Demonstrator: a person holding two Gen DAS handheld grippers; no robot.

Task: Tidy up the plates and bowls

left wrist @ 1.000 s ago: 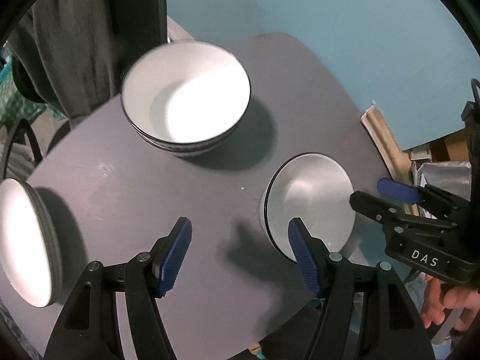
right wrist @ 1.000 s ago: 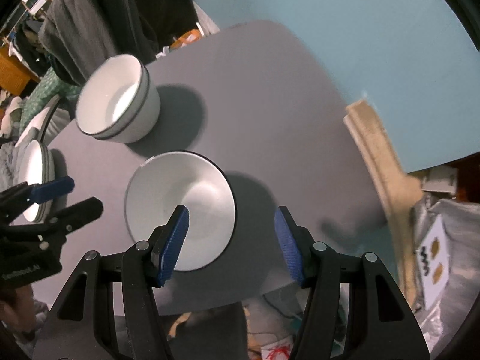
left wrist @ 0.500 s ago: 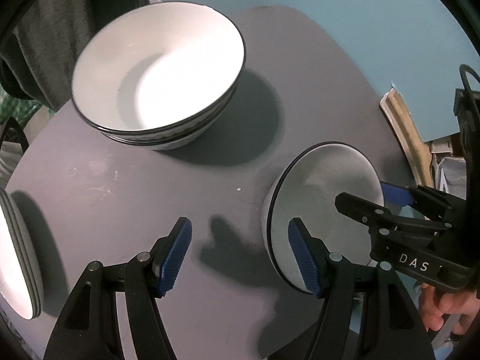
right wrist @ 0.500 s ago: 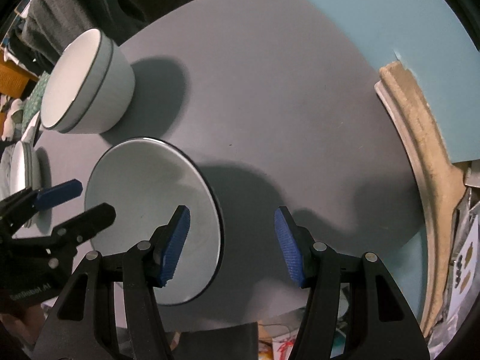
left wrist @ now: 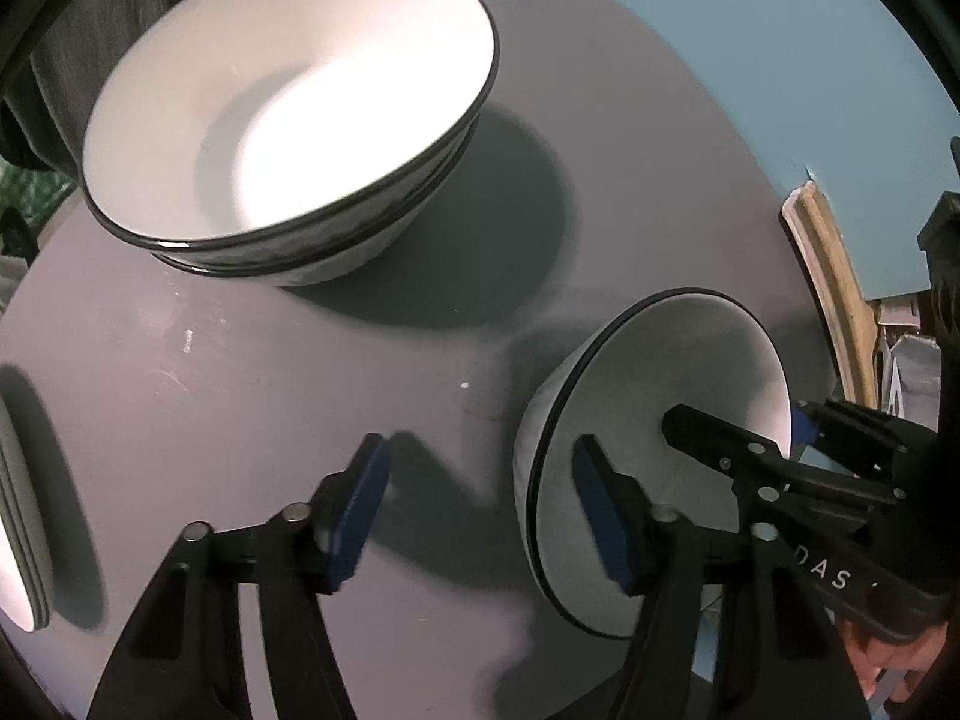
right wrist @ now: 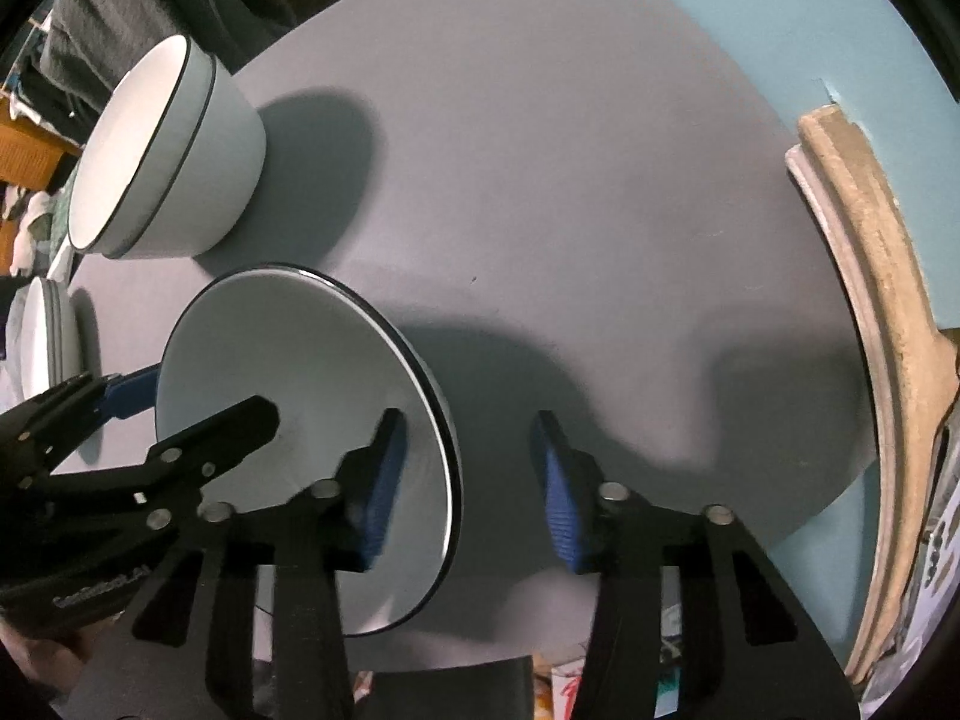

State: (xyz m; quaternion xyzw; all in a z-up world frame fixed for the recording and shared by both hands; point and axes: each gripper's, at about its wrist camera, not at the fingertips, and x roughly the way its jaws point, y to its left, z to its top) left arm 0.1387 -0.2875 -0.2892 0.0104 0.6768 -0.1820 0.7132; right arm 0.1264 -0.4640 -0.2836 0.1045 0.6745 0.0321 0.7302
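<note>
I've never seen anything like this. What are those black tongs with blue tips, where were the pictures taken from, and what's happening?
There is no robot. A person holds a two-finger clamp in each hand, each with a camera looking along its fingers. One picture is from the left gripper, the other from the right gripper. On the grey table stand two nested bowls, a plate stack and a single bowl. Both grippers straddle that bowl's rim on opposite sides. Their jaws have just been closing, but nothing is gripped yet.
</note>
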